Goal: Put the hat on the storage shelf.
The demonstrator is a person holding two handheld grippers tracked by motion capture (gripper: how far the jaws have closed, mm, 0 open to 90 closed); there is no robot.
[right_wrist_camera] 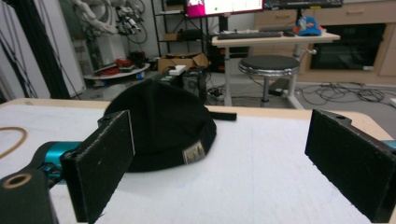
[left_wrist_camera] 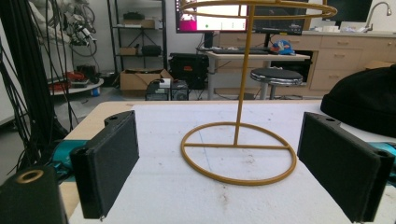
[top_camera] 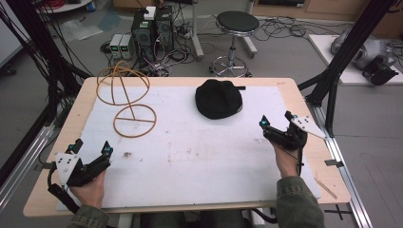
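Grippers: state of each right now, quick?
Left gripper: open, holding nothing, facing the wire stand.
Right gripper: open, holding nothing, facing the black hat.

Across the middle and lower part of the high view we see the white mat (top_camera: 190, 156) on the bench (top_camera: 290, 88) lying bare between the left hand-held gripper (top_camera: 90, 146) and the right hand-held gripper (top_camera: 275, 118), both with jaws spread wide. Two things stand in the way farther up: the yellow wire stand (top_camera: 128, 97) at upper left and the black cap (top_camera: 218, 99) at upper centre, well apart with open mat between them. In the left gripper view we find the stand's base ring (left_wrist_camera: 238, 153) straight ahead between the jaws.
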